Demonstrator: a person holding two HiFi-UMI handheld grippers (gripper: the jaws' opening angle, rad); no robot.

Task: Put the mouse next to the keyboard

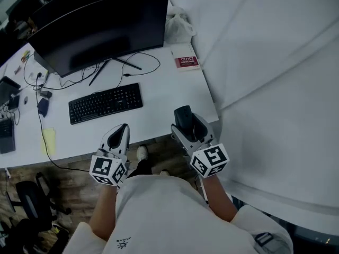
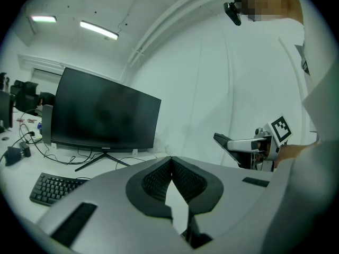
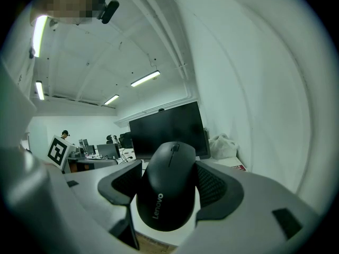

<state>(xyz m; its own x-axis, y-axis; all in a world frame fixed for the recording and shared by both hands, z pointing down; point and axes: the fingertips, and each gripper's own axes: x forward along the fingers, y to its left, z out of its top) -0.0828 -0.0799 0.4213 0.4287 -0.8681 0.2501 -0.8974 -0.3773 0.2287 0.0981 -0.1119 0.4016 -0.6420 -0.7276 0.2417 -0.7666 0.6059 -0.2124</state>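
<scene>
Where the white desk (image 1: 164, 97) starts on the left, a yellow paper (image 1: 48, 141) lies near the front edge. Next comes the black keyboard (image 1: 106, 102), flat on the desk, with the big dark monitor (image 1: 100, 28) standing behind it. Below the keyboard, at the front edge of the desk, the left gripper (image 1: 124, 127) hangs with its two jaws pressed together and nothing between them. More to the right, the right gripper (image 1: 188, 121) squeezes the black mouse (image 3: 168, 189) between its jaws. The mouse sits over the front right corner of the desk, off to the right of the keyboard and apart from it. I cannot tell if it touches the desk. Behind it, near the back edge, lies a red book (image 1: 186, 62).
</scene>
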